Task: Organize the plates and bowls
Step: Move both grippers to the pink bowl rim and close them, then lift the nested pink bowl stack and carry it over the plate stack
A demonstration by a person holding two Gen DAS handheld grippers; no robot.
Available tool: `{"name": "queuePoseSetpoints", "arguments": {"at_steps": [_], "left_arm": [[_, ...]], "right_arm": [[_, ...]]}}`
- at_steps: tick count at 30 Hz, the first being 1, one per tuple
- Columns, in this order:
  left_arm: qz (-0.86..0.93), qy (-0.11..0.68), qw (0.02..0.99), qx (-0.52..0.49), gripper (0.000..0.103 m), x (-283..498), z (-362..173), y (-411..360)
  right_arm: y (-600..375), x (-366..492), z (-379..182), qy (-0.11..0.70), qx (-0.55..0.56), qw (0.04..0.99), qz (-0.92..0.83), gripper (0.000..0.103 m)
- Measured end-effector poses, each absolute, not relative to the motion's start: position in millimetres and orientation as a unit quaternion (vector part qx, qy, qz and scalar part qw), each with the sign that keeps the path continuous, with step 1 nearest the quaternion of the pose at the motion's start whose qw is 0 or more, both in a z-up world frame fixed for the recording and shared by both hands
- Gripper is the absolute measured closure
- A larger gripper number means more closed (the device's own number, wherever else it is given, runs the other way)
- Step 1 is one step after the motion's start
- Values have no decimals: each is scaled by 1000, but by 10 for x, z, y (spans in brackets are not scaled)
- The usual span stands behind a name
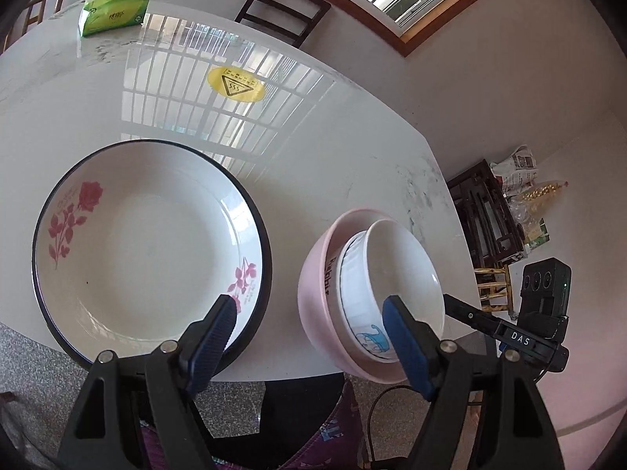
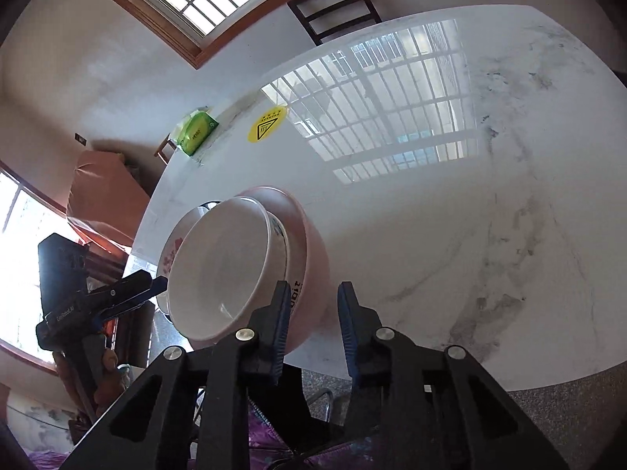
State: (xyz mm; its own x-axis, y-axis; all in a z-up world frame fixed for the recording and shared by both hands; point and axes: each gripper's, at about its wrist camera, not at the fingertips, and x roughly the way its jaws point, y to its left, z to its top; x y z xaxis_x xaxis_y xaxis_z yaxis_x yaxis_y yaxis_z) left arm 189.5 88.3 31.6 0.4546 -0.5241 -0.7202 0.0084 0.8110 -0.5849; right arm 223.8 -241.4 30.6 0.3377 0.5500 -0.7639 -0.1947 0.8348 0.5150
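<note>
Here, the right gripper (image 2: 313,313) pinches the near wall of a pink bowl (image 1: 313,274) lettered "Rabbit", a white bowl (image 1: 403,266) with a blue cartoon nested tilted inside. The left gripper (image 1: 309,321), jaws spread and empty, hovers between it and a rose-printed plate (image 1: 153,243) with dark rim. All sit near the marble table's (image 2: 470,235) edge.

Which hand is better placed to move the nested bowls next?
Right: its tongs already straddle the pink bowl rim. The left tongs stand open between the rose plate and the bowls.
</note>
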Motion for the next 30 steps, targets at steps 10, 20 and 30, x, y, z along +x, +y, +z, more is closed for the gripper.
{"name": "queuePoseSetpoints", "arguments": {"at_steps": [10, 20, 30], "left_arm": [[-166, 551, 769, -279, 68, 2073, 92, 852], [-104, 576, 789, -189, 54, 2111, 178, 655], [-66, 572, 799, -175, 47, 2112, 176, 621]], "right_arm": [[-2165, 2428, 258, 575, 117, 778, 224, 85], [-2009, 2573, 233, 610, 76, 759, 214, 86], [-1963, 2654, 137, 640, 68, 738, 203, 84]]}}
